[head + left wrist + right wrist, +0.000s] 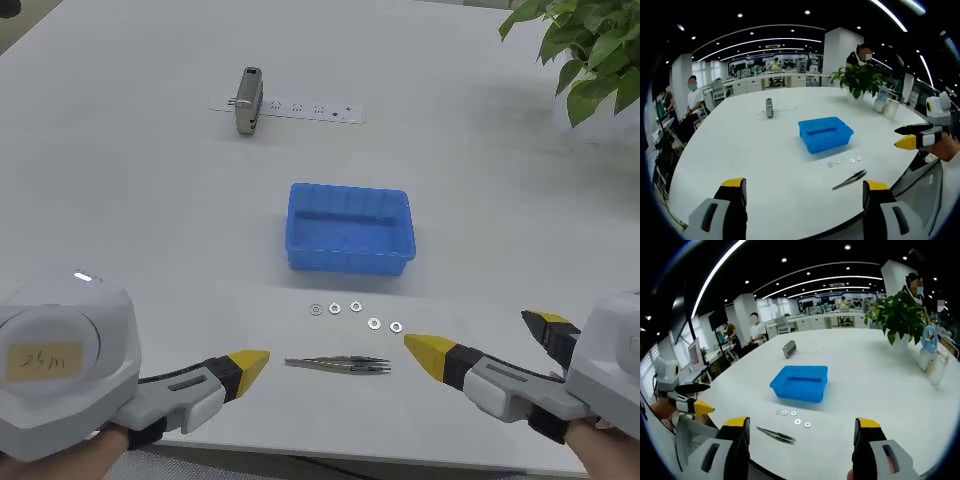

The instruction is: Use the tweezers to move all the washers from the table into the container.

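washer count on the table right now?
5 washers, all loose on the table between the blue container and the tweezers: three in a row at left, two at right, nearer the tweezers. None visible inside the container.

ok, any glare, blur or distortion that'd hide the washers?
Head view: soft even light; washers sharp but low-contrast on the pale, glare-free table; tweezers cast only a faint shadow. Left gripper view: heavy fisheye bowing, washers tiny yet distinct. Right gripper view: same bowing, washers clear.
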A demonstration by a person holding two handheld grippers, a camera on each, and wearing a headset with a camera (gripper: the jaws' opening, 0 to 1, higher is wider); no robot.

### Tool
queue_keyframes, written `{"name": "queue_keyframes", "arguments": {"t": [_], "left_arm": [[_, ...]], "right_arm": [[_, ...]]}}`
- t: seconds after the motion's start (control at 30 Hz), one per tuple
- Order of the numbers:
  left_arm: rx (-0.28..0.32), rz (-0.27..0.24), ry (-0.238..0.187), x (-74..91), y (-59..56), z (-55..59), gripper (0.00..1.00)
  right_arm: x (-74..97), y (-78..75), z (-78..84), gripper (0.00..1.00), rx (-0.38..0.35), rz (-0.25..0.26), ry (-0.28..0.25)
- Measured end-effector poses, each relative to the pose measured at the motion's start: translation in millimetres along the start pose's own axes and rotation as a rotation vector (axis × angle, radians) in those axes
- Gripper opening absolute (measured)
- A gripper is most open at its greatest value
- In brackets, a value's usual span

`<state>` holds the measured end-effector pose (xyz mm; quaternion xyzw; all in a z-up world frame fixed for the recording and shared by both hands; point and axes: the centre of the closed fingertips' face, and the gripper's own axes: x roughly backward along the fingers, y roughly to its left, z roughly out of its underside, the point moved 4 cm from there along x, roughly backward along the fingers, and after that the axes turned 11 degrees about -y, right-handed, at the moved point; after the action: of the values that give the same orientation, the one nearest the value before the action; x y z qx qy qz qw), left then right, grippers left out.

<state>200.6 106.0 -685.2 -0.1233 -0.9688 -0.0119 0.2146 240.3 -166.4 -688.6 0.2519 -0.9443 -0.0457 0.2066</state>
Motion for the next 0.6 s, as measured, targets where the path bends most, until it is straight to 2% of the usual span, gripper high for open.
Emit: {"name": "queue_keyframes", "arguments": {"t": [0.07, 0.13, 0.27, 0.6], "left_arm": [[-0.007, -0.007, -0.003, 0.5, 1.2, 0.3, 0.99], [-0.007, -0.006, -0.041, 1.0, 1.4, -3.6, 0.99], [0.019, 0.000, -0.031, 0.4, -0.5, -3.5, 0.99], [0.009, 0.007, 0.000, 1.3, -3.5, 1.1, 0.99]], "right_arm": [[-0.6, -0.2, 0.2, 0.86, 0.005, -0.001, 0.002], [-0.9, 0.1, 0.6, 0.86, 0.005, -0.003, 0.005], [-0.9, 1.2, 1.7, 0.86, 0.004, -0.008, 0.006], [0.3, 0.7, 3.3, 0.86, 0.013, 0.000, 0.008]]}}
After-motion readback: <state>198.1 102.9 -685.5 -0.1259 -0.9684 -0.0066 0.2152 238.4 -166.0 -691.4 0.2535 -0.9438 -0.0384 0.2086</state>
